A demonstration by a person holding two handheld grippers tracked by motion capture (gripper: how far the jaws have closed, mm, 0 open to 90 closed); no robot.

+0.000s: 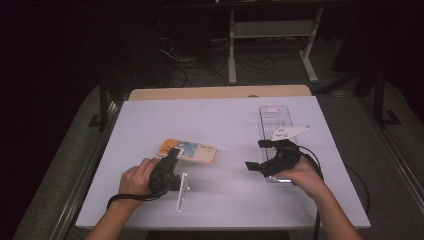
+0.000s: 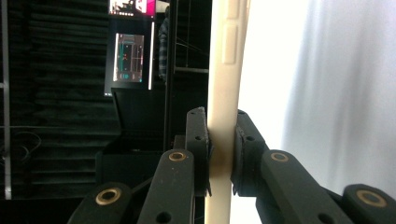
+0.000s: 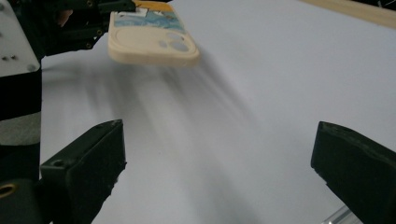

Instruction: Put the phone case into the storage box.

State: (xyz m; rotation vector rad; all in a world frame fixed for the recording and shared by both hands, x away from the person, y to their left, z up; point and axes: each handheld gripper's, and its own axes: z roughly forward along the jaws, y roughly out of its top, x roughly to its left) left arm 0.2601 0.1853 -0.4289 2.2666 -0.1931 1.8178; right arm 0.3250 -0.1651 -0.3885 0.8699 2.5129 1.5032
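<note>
High view overhead facing forward, 2 tongs views close, sharing phone case [image 1: 189, 150]

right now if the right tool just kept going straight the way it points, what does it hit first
Most likely the phone case that the left tool holds above the white table. The right tool stands open, aimed across bare tabletop at it, and nothing lies between. Depth is hard to judge, so it might pass under the raised case.

Phone case [image 2: 223, 84] cut off at top and bottom edges in left gripper view, clear tray [image 1: 275, 125] partly hidden behind right gripper [image 1: 259, 155], distant monitor [image 2: 129, 58] too small to read
</note>
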